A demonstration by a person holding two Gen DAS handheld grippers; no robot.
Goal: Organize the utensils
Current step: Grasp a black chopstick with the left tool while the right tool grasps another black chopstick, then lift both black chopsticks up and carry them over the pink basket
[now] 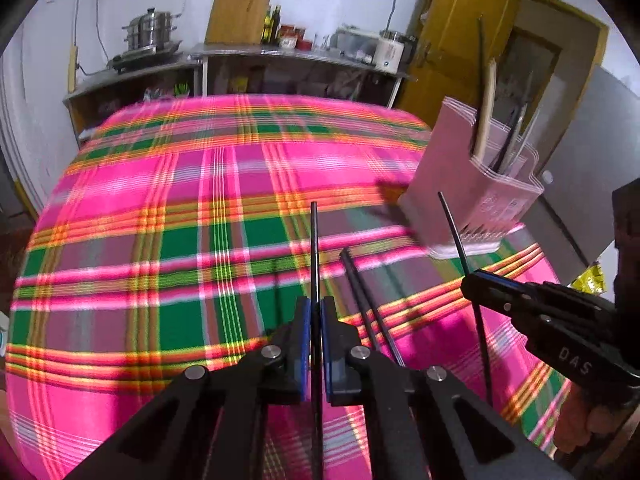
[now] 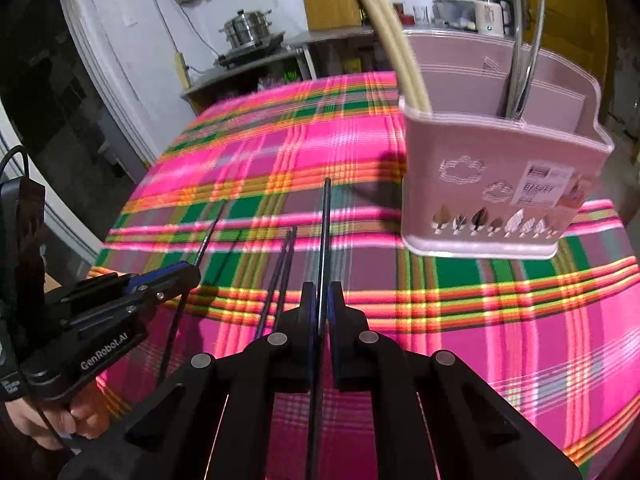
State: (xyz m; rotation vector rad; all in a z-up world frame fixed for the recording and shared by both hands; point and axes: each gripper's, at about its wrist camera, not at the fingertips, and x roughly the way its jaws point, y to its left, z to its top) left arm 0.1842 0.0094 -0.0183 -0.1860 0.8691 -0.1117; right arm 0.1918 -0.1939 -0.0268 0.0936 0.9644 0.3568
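Two thin black chopsticks are being pinched, one in each of my grippers: my left gripper (image 1: 315, 312) is clamping its blue pads tight on a slim round chopstick (image 1: 314, 248), and my right gripper (image 2: 322, 300) is squeezing another chopstick (image 2: 325, 236) the same way. One more dark pair (image 2: 286, 264) is lying flat on the plaid woven tablecloth (image 2: 480, 332) between them. The pink ribbed plastic utensil holder (image 2: 492, 184) is standing nearby on the cloth, holding pale wooden chopsticks (image 2: 394, 52) and shiny metal ones (image 2: 524, 60).

Holder (image 2: 496, 184) blocks right, cloth (image 2: 256, 152) open left
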